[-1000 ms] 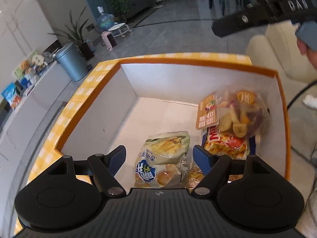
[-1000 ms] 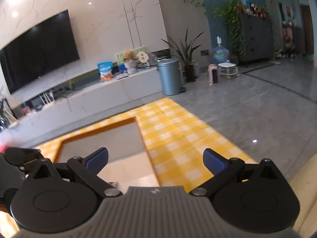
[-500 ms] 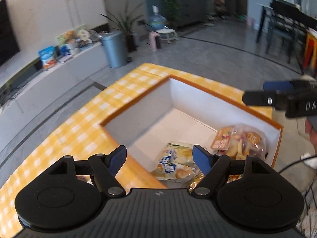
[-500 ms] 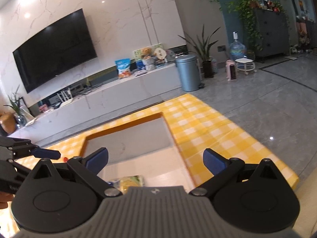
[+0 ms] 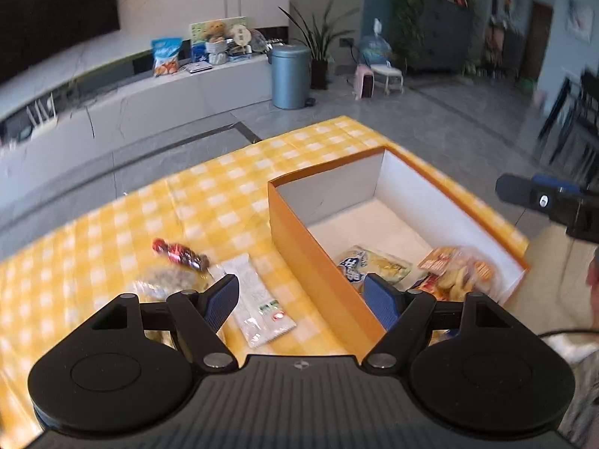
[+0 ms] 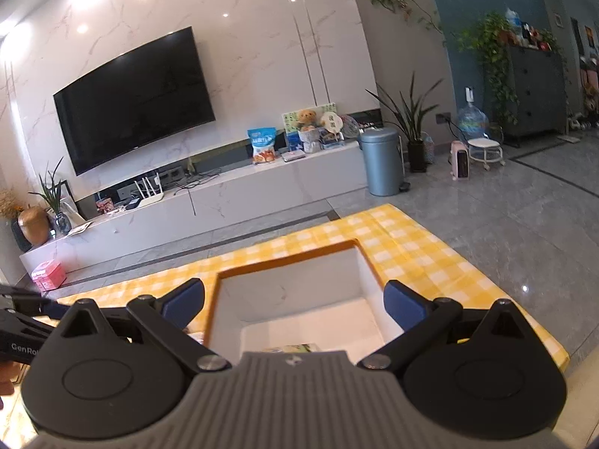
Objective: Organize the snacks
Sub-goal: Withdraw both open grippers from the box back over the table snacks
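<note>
Both claws are spread apart and empty: the left claw (image 5: 301,295) above the open orange cardboard box's (image 5: 318,258) near wall, the right claw (image 6: 294,305) over its white inside. The box sits at the right end of the yellow-checked counter (image 5: 112,232). "GenRo" reads on the left tool. Inside lie a clear fruit-chip bag (image 5: 468,273) and a pale printed packet (image 5: 374,263); outside, a white sachet (image 5: 258,299) and a red-wrapped candy (image 5: 179,252); their print is illegible.

Left gripper (image 5: 301,295): jaws spread wide, nothing between, angled down over the box's (image 5: 318,262) near wall; right gripper (image 6: 294,301): likewise spread, empty, above it.
</note>
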Demonstrator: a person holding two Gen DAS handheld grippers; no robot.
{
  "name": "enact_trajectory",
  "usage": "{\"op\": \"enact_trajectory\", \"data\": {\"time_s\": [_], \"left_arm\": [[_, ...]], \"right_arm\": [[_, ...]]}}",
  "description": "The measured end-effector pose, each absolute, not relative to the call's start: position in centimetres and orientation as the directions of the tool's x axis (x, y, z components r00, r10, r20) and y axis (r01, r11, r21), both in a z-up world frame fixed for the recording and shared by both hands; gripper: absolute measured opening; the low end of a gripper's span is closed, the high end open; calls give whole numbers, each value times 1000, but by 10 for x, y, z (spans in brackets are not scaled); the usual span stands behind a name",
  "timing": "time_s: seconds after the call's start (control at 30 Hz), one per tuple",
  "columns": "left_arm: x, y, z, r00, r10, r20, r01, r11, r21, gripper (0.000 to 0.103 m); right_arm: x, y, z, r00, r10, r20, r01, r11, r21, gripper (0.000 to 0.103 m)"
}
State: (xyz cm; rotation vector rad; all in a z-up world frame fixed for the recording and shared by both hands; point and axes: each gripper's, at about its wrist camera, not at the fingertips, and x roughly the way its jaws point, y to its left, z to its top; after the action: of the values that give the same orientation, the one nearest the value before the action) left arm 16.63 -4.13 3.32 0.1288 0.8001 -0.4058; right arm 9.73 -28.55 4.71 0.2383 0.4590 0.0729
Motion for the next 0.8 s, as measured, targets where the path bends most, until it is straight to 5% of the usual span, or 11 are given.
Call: {"op": "enact_trajectory", "data": {"time_s": [0.47,0.8], "left_arm": [[144,56,10,666,-235,-708,152,972,-180,89],[150,120,-29,640,-138,-756,-34,978,-208,89]], "right_arm": [[85,-196,61,875,212,-435,-155,974,163,99],[108,-108,33,806,265,-529,-264,961,79,99]]}}
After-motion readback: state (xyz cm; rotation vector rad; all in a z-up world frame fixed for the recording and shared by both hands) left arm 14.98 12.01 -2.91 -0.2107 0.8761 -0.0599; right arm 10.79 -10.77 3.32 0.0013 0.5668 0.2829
